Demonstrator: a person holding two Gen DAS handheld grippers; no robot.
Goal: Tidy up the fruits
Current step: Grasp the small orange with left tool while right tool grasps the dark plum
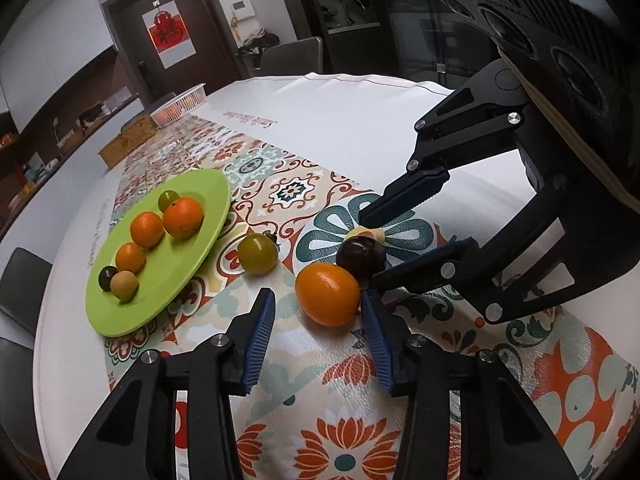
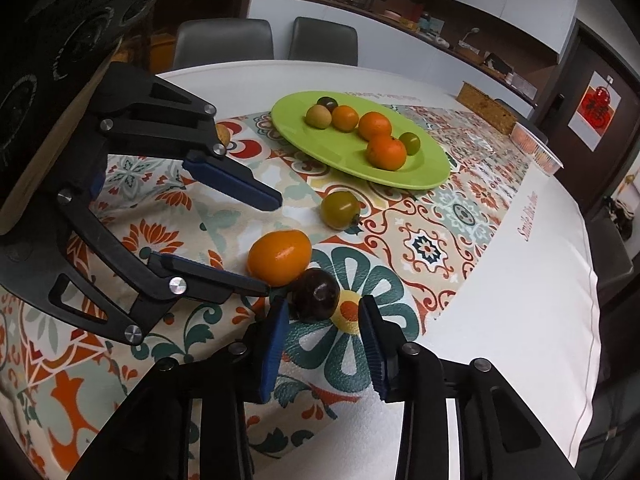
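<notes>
**Two grippers flank loose fruit beside the green plate**

Left wrist view: the left gripper [image 1: 318, 304] has its jaws spread either side of a glossy oval orange fruit [image 1: 327, 294] on the patterned tabletop [image 1: 288, 392]; the right pad sits just beside it, contact unclear. The right gripper [image 1: 370, 249] brackets a dark purple round fruit [image 1: 361, 255].

Right wrist view: the right gripper [image 2: 323, 312] has spread jaws around the dark fruit [image 2: 316, 293], not pinching. A green round fruit [image 2: 340, 209] lies loose near the lime-green round plate [image 2: 424, 178] holding six fruits.
</notes>
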